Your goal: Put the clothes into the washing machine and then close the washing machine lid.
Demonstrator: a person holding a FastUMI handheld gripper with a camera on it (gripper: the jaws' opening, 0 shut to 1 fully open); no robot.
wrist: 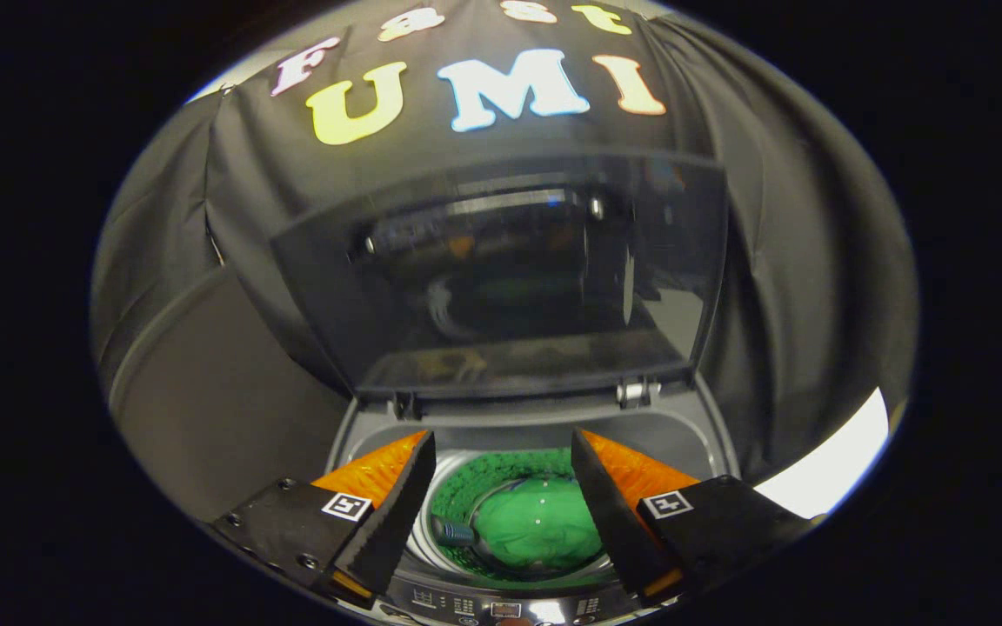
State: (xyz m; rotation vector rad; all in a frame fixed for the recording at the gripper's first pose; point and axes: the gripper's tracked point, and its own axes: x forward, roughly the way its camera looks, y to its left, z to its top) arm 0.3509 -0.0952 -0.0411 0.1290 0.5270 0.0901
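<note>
The tool [503, 496] hangs wide open above the grey top-loading washing machine [710, 439], its two black fingers with orange backs [397, 513] spread apart and gripping nothing. Between and below them, down in the steel drum [424, 541], lies the bright green bundle of clothes [537, 526], clear of both fingers. Beyond the fingers, the dark see-through washing machine lid [501, 278] stands raised on its hinges [637, 391].

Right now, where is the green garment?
In the gripper view, the crumpled green garment lies inside the washing machine's round drum, below the raised dark lid, seen between the open gripper fingers.
</note>
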